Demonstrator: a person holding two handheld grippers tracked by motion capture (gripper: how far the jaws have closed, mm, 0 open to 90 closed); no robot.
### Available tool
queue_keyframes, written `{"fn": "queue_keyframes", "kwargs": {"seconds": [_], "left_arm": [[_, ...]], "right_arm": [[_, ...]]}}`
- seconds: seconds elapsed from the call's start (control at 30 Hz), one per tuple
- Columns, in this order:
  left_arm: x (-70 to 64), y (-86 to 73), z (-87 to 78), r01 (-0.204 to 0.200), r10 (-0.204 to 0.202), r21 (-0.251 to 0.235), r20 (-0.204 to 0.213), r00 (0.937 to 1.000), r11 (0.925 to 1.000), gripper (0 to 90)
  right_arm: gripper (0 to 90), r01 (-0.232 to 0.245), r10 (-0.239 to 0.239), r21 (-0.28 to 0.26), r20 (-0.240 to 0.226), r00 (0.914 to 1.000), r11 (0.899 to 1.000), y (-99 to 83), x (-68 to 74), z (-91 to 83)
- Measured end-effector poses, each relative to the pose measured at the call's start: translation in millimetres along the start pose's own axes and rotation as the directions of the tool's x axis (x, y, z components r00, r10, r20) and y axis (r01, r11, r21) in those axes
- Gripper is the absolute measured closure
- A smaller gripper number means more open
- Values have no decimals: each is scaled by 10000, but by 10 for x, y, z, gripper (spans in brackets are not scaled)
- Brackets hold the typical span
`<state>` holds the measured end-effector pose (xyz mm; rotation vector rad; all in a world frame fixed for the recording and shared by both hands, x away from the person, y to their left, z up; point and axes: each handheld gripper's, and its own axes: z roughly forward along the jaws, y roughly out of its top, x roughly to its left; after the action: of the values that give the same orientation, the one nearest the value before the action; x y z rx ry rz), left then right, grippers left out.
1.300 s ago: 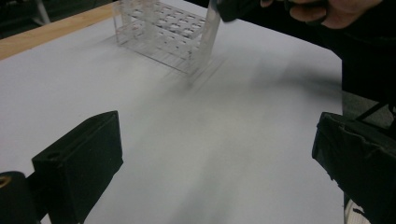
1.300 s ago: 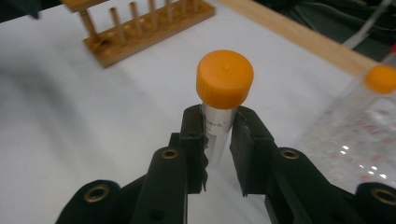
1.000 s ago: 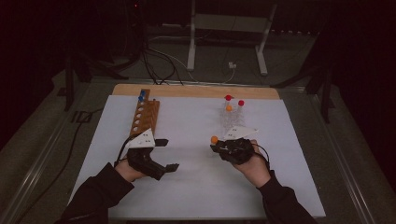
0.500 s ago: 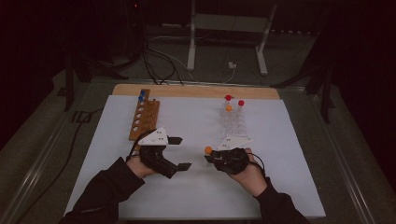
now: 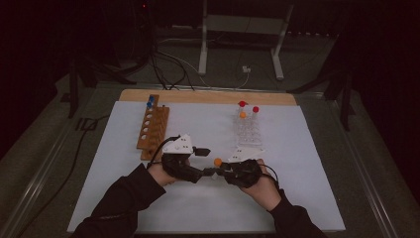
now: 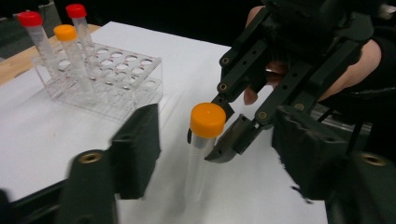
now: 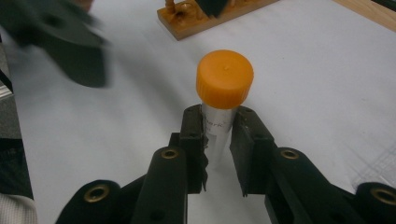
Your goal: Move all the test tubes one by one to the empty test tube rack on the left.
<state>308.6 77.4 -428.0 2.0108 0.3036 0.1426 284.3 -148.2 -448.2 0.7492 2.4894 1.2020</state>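
The orange-capped tube (image 7: 219, 116) is what we have in hand: it stands upright above the white mat (image 5: 297, 198), near its middle front, pinched just under its cap between the two jaws of our right gripper (image 7: 218, 140), which are closed tight against its clear body. From above we see the cap as a small orange dot (image 5: 217, 161) just in front of the right gripper (image 5: 214, 171), between our two hands. Our left gripper (image 6: 215, 140) faces the tube from the other side with its jaws spread wide, one on either side of the tube and touching nothing; in the left gripper view the tube (image 6: 204, 140) stands in the gap between them, with the right gripper (image 6: 224, 135) clamped on it just beyond. In the high view the left gripper (image 5: 200, 161) sits just beside the right one, jaws pointing towards it. Farther back on the mat, the clear rack (image 5: 247, 131) holds two red-capped tubes (image 5: 242, 104) and another orange-capped one (image 5: 242, 115), and the wooden rack (image 5: 153, 128) lies at the left with a blue-capped tube (image 5: 150, 104) at its far end.
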Motion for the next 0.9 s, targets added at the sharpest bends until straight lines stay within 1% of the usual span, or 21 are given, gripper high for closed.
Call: {"fn": "queue_keyframes", "kwargs": {"seconds": [0.07,0.1,0.13,0.17,0.27,0.33,0.37,0.43,0.5,0.6,0.7,0.8,0.87,0.9], "left_arm": [[8,9,28,-85,85,14,-6,10000,10000,444],[8,15,44,-108,108,47,-94,9999,9999,468],[11,18,62,-105,106,35,-29,9999,9999,489],[9,23,78,-135,136,93,-107,9999,9999,501],[8,27,128,-285,289,241,-166,9994,9993,553],[5,25,152,-335,338,279,-113,9994,9990,597],[4,25,161,-364,368,280,-157,9992,9989,618],[10,23,173,-316,319,242,-90,9995,9992,653],[12,22,180,-363,364,249,-12,9993,9990,699],[8,27,181,-465,466,240,-45,9989,9986,711],[14,34,170,-464,464,175,-17,9989,9988,716],[21,47,145,-455,455,132,6,9990,9989,718],[33,55,124,-434,435,153,-57,9990,9989,718],[42,56,109,-466,468,175,-115,9988,9988,719]], "right_arm": [[749,9,-9,-25,-14,10000,10000,4,4,-4],[749,10,-10,-37,-43,10000,10000,6,5,-4],[749,5,-5,-38,-70,10000,10000,7,10,-4],[749,38,-38,-22,-85,10000,10000,9,12,-5],[749,20,-20,-39,-86,10000,10000,12,15,-9],[749,40,-40,-53,-88,10000,10000,13,14,-14],[749,38,-39,-60,-94,9999,10000,14,13,-17],[749,37,-38,-65,-92,10000,10000,15,12,-20],[749,17,-18,-72,-67,10000,10000,13,7,-19],[749,-18,17,-84,-87,10000,10000,9,-1,-23],[746,-39,37,-136,-89,10000,9999,13,0,-29],[733,-165,162,-232,-168,9997,9996,21,-3,-42],[651,-181,174,-357,-189,9997,9992,29,-1,-54],[630,-169,162,-369,-202,9997,9992,34,0,-60]]}}
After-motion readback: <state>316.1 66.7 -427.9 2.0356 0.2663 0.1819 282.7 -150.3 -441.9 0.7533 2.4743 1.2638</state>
